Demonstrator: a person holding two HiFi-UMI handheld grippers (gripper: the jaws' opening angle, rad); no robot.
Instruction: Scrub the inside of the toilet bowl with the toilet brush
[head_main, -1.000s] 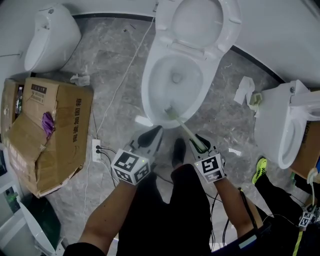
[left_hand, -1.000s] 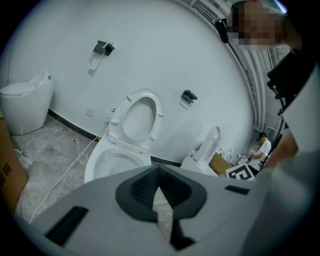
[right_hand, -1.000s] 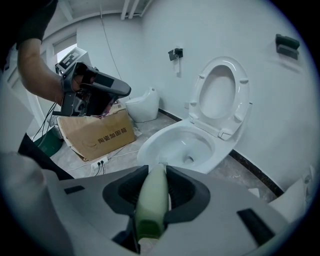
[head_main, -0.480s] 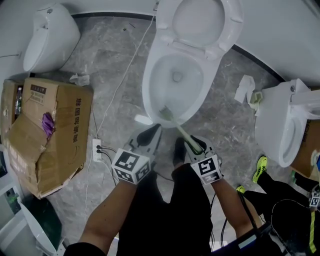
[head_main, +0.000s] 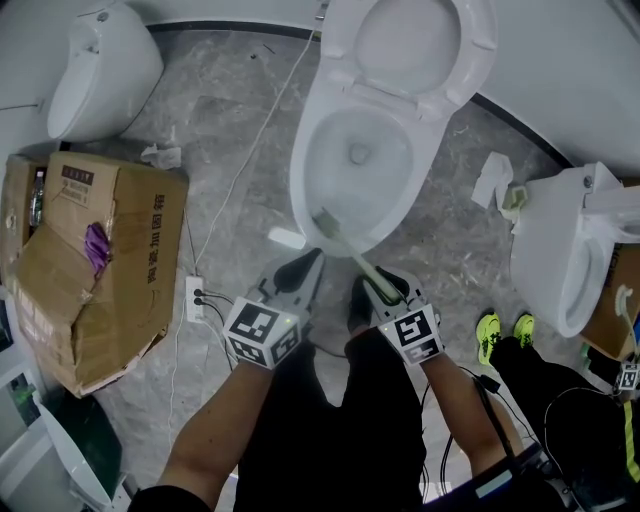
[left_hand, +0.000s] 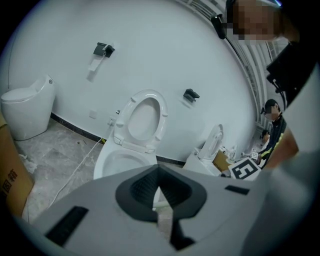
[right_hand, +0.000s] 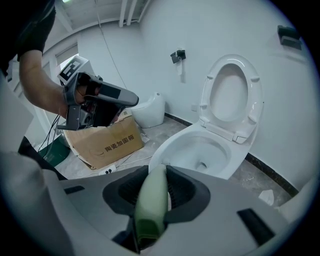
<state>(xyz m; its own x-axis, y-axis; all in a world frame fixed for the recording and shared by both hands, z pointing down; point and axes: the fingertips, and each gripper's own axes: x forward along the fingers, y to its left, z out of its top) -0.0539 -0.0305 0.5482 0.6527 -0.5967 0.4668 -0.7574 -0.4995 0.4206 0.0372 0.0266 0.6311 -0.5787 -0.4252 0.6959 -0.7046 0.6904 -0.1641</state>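
The white toilet bowl (head_main: 352, 170) stands open with seat and lid raised. The toilet brush (head_main: 326, 222) has its bristle head inside the bowl against the near wall, and its pale green handle (head_main: 362, 266) slopes back to my right gripper (head_main: 386, 287), which is shut on it. In the right gripper view the handle (right_hand: 152, 200) lies between the jaws, the bowl (right_hand: 200, 150) beyond. My left gripper (head_main: 310, 265) hovers just left of it over the floor, short of the bowl's front, shut on nothing. The left gripper view looks over shut jaws (left_hand: 159, 192) to the bowl (left_hand: 120, 161).
A torn cardboard box (head_main: 100, 255) sits at the left, with a power strip (head_main: 193, 298) and a cable beside it. Other white toilets stand at the upper left (head_main: 100, 70) and the right (head_main: 565, 250). Crumpled paper (head_main: 490, 180) lies on the floor. A bystander's yellow-green shoes (head_main: 500, 335) are at the right.
The brush head has slid a little left along the bowl's near wall, and my right gripper followed. The bystander's shoes have stepped closer at the right. My left gripper has stayed put.
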